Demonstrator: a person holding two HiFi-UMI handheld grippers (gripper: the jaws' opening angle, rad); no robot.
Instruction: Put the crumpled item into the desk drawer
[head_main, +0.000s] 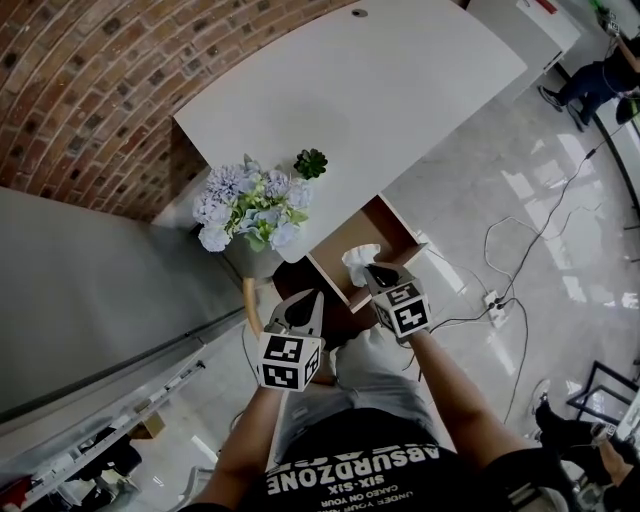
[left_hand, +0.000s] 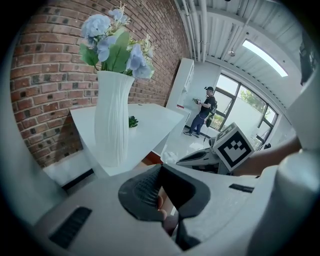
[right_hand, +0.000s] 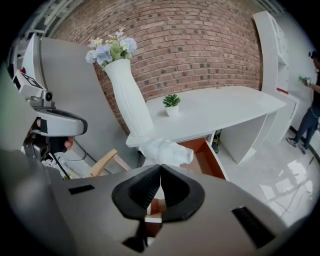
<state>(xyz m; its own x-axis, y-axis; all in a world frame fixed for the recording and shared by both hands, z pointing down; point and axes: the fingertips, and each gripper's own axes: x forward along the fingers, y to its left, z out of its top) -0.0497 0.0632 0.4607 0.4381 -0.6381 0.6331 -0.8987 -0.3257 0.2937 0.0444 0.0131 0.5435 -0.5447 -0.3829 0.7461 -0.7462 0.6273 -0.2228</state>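
Observation:
The crumpled white item (head_main: 358, 262) hangs at the tip of my right gripper (head_main: 372, 272), which is shut on it just above the front edge of the open desk drawer (head_main: 390, 228). In the right gripper view the crumpled item (right_hand: 162, 150) bulges out past the closed jaws of the right gripper (right_hand: 160, 168), and the drawer's brown inside (right_hand: 212, 159) shows behind it under the white desk (right_hand: 215, 112). My left gripper (head_main: 305, 302) is below and to the left of the drawer. Its jaws (left_hand: 161, 169) are shut with nothing between them.
A tall white vase of pale flowers (head_main: 250, 205) stands at the desk's near corner, with a small green plant (head_main: 311, 162) beside it. A wooden chair (right_hand: 107, 162) stands by the grey partition (head_main: 80, 290). Cables and a power strip (head_main: 493, 300) lie on the floor at right. A person (head_main: 600, 80) stands far back.

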